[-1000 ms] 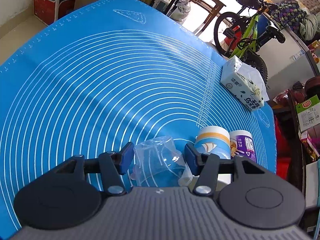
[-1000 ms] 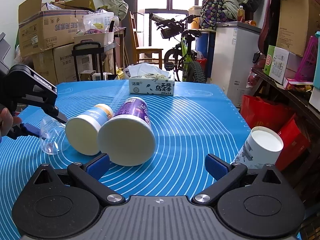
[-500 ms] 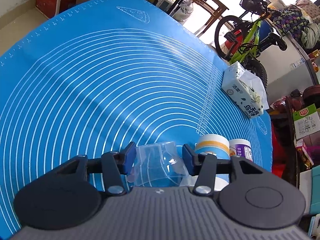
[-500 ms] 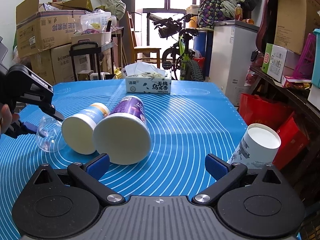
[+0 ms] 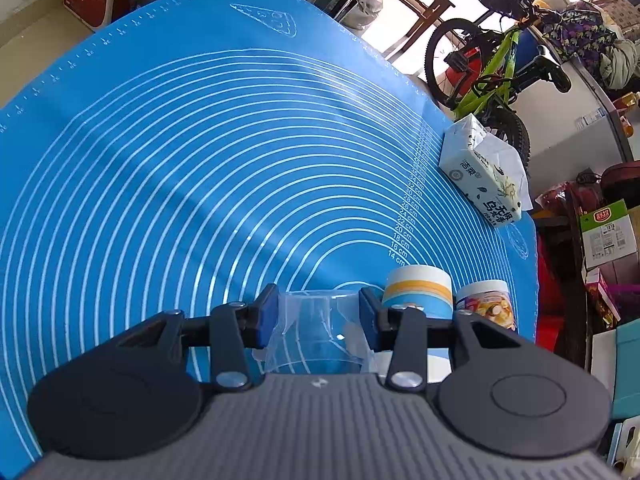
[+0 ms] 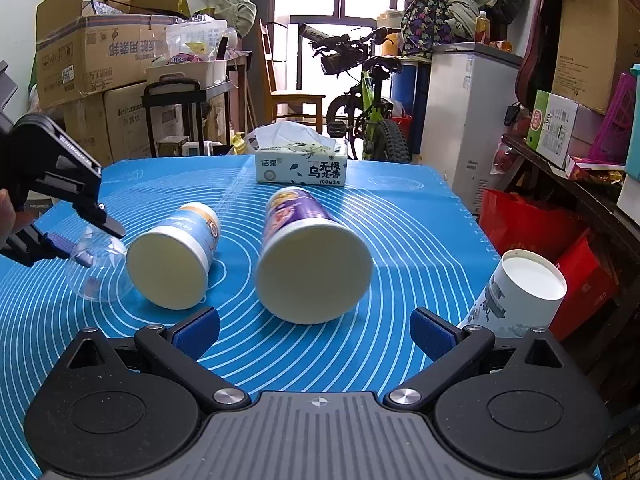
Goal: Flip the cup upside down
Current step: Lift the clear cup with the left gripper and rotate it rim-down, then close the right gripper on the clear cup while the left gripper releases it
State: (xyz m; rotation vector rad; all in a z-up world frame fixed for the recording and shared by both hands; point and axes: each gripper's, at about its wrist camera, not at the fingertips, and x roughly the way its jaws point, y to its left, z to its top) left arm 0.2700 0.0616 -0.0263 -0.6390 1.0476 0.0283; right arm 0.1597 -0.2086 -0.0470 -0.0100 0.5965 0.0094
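Observation:
My left gripper (image 5: 316, 316) is shut on a clear plastic cup (image 5: 316, 332), its blue pads against the cup's sides. In the right wrist view the left gripper (image 6: 86, 236) holds the clear cup (image 6: 98, 270) tilted, low over the blue mat (image 6: 400, 240) at the far left. A blue-and-yellow paper cup (image 6: 172, 256) and a purple paper cup (image 6: 308, 256) lie on their sides on the mat, mouths toward me. My right gripper (image 6: 316, 336) is open and empty, in front of the purple cup.
A white paper cup (image 6: 520, 296) stands tilted at the mat's right edge. A tissue box (image 6: 302, 164) sits at the far edge. Off the table are a red bag (image 6: 528, 224), a bicycle (image 6: 368, 112), a white freezer (image 6: 464, 120) and cardboard boxes (image 6: 92, 60).
The left gripper has rotated with the clear cup, tilting it further. The right gripper has moved back a little and stays open.

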